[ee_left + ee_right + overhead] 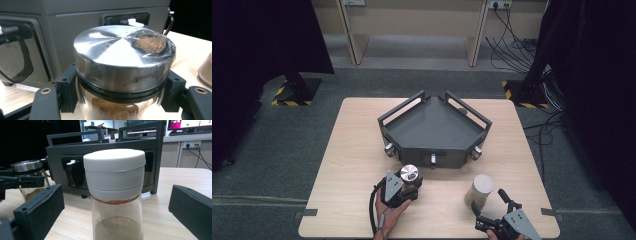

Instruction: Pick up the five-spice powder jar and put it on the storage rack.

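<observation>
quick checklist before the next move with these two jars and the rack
1. Left tongs gripping the metal-lidded jar: ok, jaws pressed on both sides just under the lid.
2. That jar's lid seated: ok, though brown residue sits on top.
3. Right tongs open around the white-capped jar: ok, a gap shows at each jaw.
4. White-capped jar upright on the table: ok.
5. Grey rack top free for placing: ok in the high view.
6. Rack's front slots free: cannot tell.
</observation>
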The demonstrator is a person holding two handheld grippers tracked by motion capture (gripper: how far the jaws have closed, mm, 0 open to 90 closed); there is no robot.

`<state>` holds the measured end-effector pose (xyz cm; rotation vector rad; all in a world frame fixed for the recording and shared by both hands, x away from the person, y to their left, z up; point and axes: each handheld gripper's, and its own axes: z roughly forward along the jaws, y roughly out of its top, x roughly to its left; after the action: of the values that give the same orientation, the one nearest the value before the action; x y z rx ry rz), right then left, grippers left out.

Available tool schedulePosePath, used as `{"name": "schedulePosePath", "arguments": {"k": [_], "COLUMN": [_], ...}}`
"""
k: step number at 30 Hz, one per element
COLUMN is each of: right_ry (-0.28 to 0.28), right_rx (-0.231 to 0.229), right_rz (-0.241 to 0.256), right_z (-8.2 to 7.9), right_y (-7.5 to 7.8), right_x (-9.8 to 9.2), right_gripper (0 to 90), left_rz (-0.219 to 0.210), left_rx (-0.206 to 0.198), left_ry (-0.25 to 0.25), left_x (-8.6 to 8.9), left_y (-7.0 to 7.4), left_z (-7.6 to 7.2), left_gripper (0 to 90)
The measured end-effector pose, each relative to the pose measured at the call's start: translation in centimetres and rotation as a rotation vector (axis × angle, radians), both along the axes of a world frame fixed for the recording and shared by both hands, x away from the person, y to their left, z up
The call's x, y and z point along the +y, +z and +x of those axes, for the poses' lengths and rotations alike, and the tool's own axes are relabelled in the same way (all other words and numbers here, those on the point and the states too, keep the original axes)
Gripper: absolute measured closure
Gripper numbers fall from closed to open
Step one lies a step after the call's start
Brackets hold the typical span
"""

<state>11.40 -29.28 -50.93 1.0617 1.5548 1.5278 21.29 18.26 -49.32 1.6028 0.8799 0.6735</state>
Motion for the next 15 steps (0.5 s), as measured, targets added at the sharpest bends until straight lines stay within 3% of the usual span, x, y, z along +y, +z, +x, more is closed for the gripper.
{"name": "schedulePosePath", "arguments": {"k": [6, 10, 15], "right_ry": [-0.001, 0.000, 0.000], "right_rx": [0.000, 0.001, 0.000], "right_rz": [0.000, -0.001, -0.001], "right_z": [0.0, 0.0, 0.0], "right_y": [0.0, 0.0, 0.0], "right_x": [0.0, 0.0, 0.0], "right_gripper": [0.4, 0.4, 0.4], "left_rz": [0.001, -0.022, -0.003], "left_rx": [-0.016, -0.012, -0.012], "left_ry": [-0.018, -0.040, -0.050], "left_x": [0.3, 0.8, 0.8], "left_y": [1.2, 1.9, 2.7], "left_z": [-0.2, 0.1, 0.2], "left_gripper": [31.0, 31.0, 31.0]}}
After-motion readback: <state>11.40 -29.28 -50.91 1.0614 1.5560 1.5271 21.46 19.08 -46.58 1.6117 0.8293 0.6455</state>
